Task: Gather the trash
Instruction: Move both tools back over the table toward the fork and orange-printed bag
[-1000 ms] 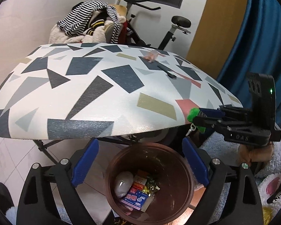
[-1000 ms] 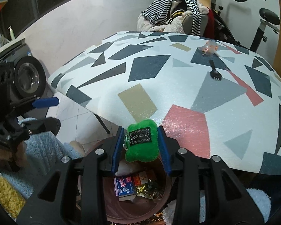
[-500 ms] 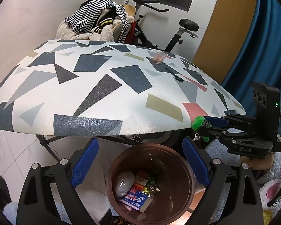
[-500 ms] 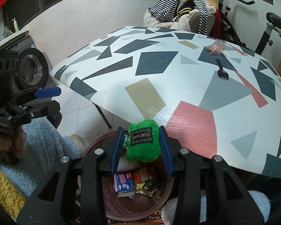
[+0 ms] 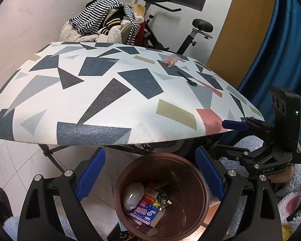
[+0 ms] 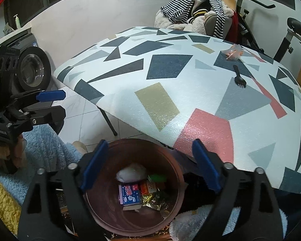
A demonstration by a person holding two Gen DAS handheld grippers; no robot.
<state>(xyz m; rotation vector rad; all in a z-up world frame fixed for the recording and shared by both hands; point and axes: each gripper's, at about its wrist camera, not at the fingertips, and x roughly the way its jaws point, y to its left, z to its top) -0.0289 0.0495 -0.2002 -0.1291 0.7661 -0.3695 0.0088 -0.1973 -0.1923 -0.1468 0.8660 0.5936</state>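
We held both claws over the brown bin point(image 6: 134, 182) that stood on the floor at the near edge of the table point(image 5: 102, 92). Our right claw point(image 6: 150, 166) had just been opening: its blue pads stood wide apart with nothing between them, one on each side of the bin's mouth. In the bin lay a green piece point(image 6: 157, 177) beside a white crumpled wad point(image 6: 131, 173), a blue-and-white printed packet point(image 6: 129, 195), a small orange-red box point(image 6: 148, 186) and some shiny foil wrappers point(image 6: 152, 198); from the left wrist view the green piece was barely to be made out among them. Our left claw point(image 5: 150, 174) also stood wide apart and empty, its pads flanking the bin rim point(image 5: 150, 156). In the right wrist view that same left claw showed at the left edge of the picture, gripped by a hand point(image 6: 14, 152) above a pale blue fleece sleeve point(image 6: 48, 146). On the far side of the table, whose top is patterned with dark, grey, gold and pink shapes, a crumpled pinkish wrapper point(image 6: 233, 52) lay near the far edge, and a black plastic fork point(image 6: 239, 78) lay just in front of it, apart from it. Behind the table we saw a chair heaped with striped clothing point(image 5: 104, 26) and an exercise bike point(image 5: 196, 32).
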